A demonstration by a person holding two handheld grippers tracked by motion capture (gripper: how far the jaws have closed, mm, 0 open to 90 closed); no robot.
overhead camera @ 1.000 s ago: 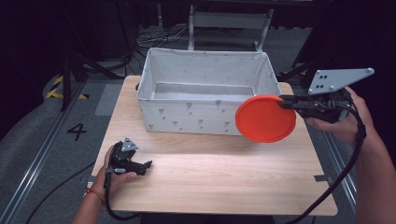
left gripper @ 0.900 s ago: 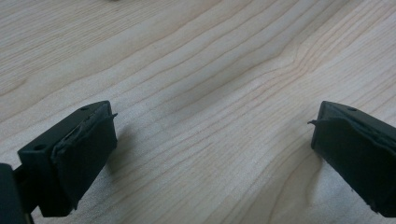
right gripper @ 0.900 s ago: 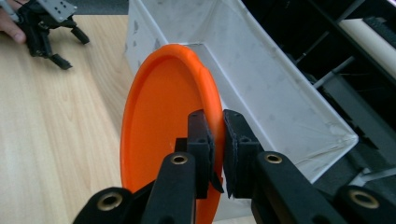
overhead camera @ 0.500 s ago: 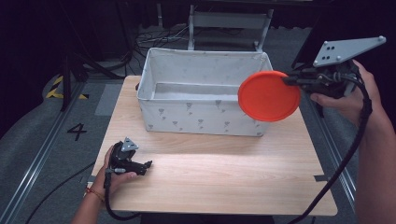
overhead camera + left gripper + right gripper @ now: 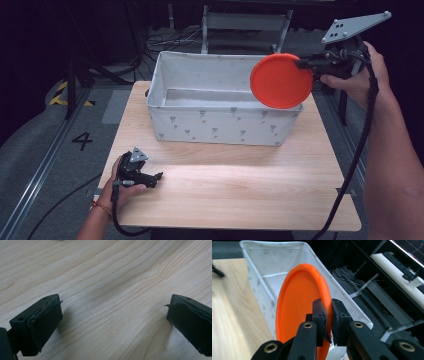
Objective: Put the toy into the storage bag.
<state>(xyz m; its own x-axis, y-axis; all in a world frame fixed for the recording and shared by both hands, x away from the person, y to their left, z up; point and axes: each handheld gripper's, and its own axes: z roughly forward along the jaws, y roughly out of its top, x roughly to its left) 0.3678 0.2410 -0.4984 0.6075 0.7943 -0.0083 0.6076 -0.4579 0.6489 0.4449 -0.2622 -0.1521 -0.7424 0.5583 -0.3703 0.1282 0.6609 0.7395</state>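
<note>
An orange plate [image 5: 280,81] hangs on edge above the right end of the white fabric bin [image 5: 200,127]. My right gripper [image 5: 304,63] is shut on its rim. In the right gripper view the plate [image 5: 299,315] is pinched between the two black jaws of the right gripper [image 5: 328,307], with the bin [image 5: 262,290] beyond it. My left gripper [image 5: 156,176] rests low on the wooden table [image 5: 240,185] near its front left corner. In the left gripper view the left gripper [image 5: 113,312] is open, bare wood [image 5: 107,277] between its jaws.
Black cables [image 5: 172,40] and a metal frame [image 5: 245,22] lie on the floor behind the bin. A floor mark "4" [image 5: 82,141] sits left of the table. A desk with a keyboard [image 5: 402,267] stands beyond the bin in the right gripper view.
My right gripper has lifted the orange plate up and back, from in front of the bin's right end to above its rim. The left gripper has stayed still.
</note>
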